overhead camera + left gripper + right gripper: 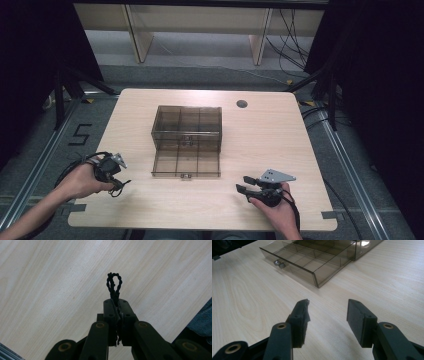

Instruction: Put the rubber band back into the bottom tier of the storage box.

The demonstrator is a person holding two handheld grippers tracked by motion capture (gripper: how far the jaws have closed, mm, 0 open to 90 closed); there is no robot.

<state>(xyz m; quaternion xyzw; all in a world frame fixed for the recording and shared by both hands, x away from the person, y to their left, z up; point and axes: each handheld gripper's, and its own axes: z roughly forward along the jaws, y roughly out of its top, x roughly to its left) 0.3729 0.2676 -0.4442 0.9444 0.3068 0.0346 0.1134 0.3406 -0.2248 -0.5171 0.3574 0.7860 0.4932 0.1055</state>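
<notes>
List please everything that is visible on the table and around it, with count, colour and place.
Table: one, light wood, centre.
Organizer box: one, smoky clear plastic, mid-table, its drawer pulled out toward the person.
Cable hole: one, dark, far right of tabletop.
Twisted cord loop: one, black, pinched in left tongs.
Left tongs: black, shut, near left edge.
Right tongs: black, open, near right.
Hands: two, at the near edge.

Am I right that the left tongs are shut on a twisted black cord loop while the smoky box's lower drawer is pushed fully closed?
Not quite: the drawer is pulled out toward the person, its divided compartments open to view, as the high view shows. The rest holds: the left tongs are shut on the twisted black cord loop, seen in the left gripper view.
</notes>
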